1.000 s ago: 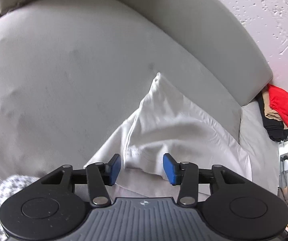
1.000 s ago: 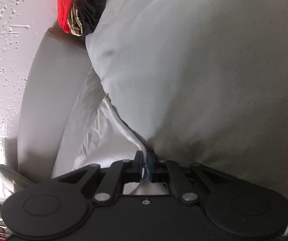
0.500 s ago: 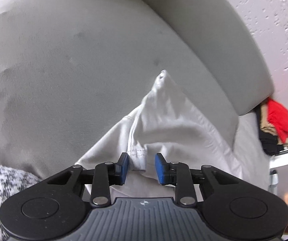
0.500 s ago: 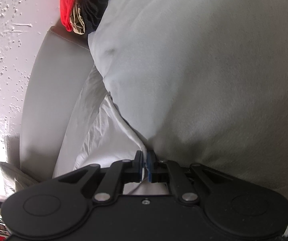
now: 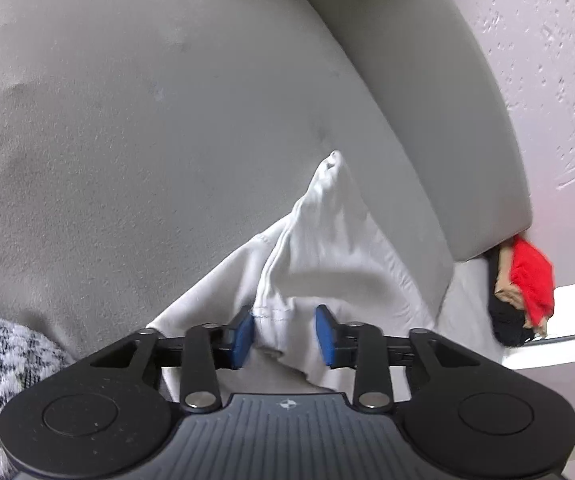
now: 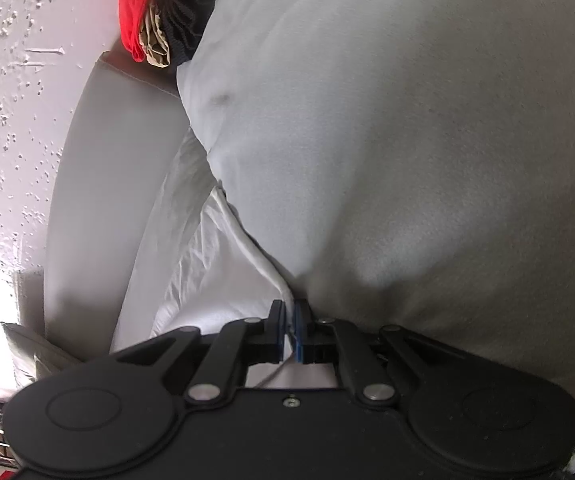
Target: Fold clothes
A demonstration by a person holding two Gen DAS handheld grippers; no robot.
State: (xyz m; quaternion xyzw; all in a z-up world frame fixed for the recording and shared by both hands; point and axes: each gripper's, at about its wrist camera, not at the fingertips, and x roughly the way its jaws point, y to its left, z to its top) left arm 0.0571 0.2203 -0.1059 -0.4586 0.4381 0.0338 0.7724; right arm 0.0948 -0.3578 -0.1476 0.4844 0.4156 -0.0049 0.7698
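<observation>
White garment (image 5: pixel 327 248) bunched on the sofa cushion (image 5: pixel 127 140), lower centre of frame. Right tongs (image 6: pixel 290 330) clenched on its edge; left tongs (image 5: pixel 283 334) parted around a stitched hem (not yet pinched). Risk: closing off-centre, the hem could slip free.

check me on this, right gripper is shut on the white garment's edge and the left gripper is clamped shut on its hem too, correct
Not quite. The left gripper is open: in the left wrist view its blue pads stand apart on either side of the white garment's stitched hem, with a gap at the right pad. The rest holds: the right wrist view shows the right gripper shut on the garment's edge.
</observation>
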